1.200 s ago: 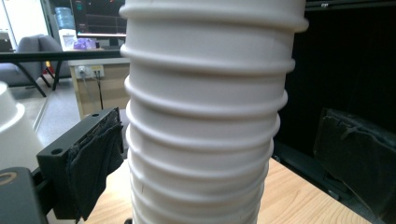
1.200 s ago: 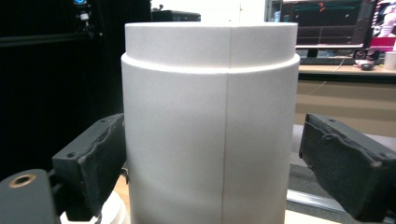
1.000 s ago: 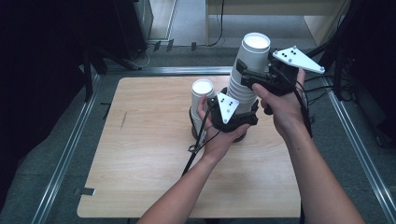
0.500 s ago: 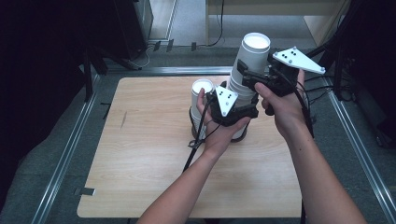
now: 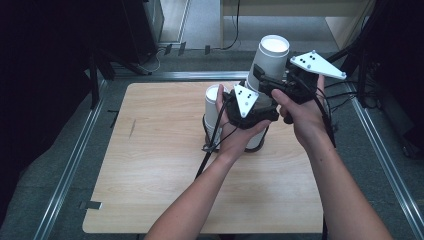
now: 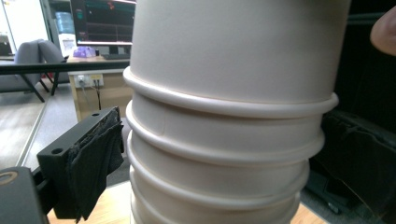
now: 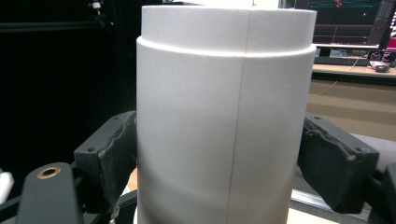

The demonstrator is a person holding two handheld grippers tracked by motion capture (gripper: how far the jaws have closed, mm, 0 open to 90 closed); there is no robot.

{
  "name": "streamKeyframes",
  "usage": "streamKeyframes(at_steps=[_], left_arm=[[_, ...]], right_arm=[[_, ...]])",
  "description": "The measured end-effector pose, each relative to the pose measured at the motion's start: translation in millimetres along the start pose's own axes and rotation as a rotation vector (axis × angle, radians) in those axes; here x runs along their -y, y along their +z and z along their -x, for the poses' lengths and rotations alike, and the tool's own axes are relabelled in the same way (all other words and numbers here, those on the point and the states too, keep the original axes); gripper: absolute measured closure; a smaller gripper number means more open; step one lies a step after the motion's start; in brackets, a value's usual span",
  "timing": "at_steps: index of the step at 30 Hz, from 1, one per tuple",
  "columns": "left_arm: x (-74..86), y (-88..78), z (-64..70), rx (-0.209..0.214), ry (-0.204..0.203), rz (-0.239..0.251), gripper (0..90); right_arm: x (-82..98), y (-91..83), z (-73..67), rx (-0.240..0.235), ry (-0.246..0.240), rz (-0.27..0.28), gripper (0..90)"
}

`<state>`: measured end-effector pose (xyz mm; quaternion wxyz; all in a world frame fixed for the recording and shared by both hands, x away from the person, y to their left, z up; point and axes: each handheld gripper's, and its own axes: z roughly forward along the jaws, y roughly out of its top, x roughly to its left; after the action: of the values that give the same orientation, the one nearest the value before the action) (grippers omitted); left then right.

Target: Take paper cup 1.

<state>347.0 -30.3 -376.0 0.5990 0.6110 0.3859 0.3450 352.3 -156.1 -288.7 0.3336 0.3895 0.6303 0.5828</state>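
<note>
Dark room edges frame the wooden table, where a tall stack of white paper cups stands near the far edge, a second shorter cup stack just left of it. I have the right gripper high on the stack; its jaws have just been closing and both pads press the top cup's wall, I judge to pull it free. My left gripper braces the lower cups, jaws clamped, I think. Its long axis runs near upright, mouths upward, leaning slightly away.

Right gripper jaws — closing (on top cup)
</note>
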Motion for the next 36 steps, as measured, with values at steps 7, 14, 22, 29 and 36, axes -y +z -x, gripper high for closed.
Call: streamKeyframes(at_steps=[7, 14, 22, 29, 36], left_arm=[[0.5, 2.9, -1.3, 0.01, -0.002, -0.003, 3.5], [0.9, 2.0, -2.8, 0.017, 0.006, -0.004, 4.6], [2.9, 1.3, -4.6, 0.029, 0.009, 0.009, 5.6], [3.1, 1.1, -4.6, 0.03, 0.008, 0.01, 6.2], [3.3, 0.9, -4.8, 0.032, 0.007, 0.011, 6.4]], right_arm=[[1.7, 0.3, 2.9, -0.018, 0.007, -0.005, 16.0], [9.7, 9.0, 12.1, -0.079, 0.088, -0.064, 12.8], [9.3, 7.8, 8.9, -0.066, 0.037, -0.029, 15.4], [5.8, 7.7, 7.1, -0.056, 0.011, -0.02, 16.5], [-3.2, 4.1, 7.5, -0.052, 0.035, 0.036, 18.8]])
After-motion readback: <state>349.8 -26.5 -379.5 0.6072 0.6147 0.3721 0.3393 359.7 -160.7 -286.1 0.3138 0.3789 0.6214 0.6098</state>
